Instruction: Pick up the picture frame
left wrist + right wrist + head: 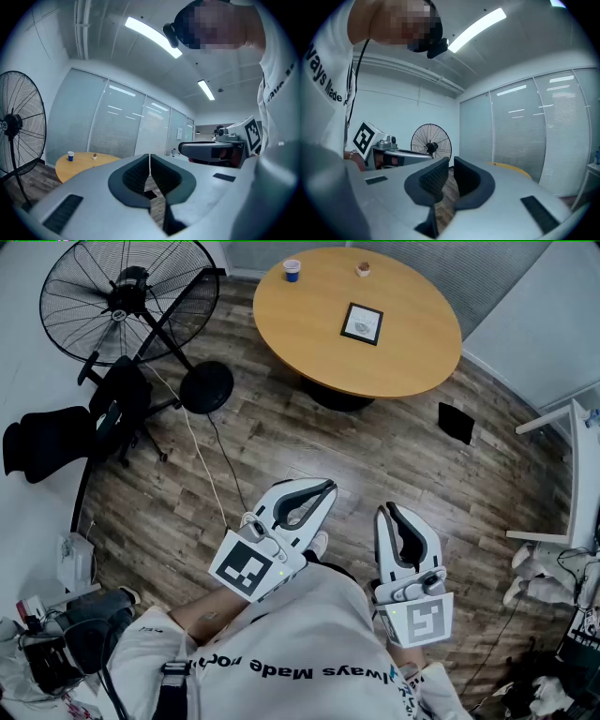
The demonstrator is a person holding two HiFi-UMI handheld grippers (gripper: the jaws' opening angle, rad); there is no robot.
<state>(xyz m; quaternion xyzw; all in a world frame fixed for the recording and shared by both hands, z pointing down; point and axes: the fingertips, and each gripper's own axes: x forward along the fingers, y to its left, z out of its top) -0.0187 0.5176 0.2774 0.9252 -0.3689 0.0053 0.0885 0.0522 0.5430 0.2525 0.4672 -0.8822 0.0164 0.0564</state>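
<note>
The picture frame, black-edged with a pale picture, lies flat on the round wooden table far ahead of me. Both grippers are held low against the person's body, well short of the table. My left gripper has its jaws pressed together and holds nothing; in the left gripper view the pads meet in a thin line. My right gripper is empty too, and in the right gripper view only a narrow slit shows between its pads. The frame cannot be seen in either gripper view.
A blue cup and a small brown item stand at the table's far edge. A large floor fan with a trailing cable stands left of the table, black chairs beside it. A black square lies on the wood floor at right.
</note>
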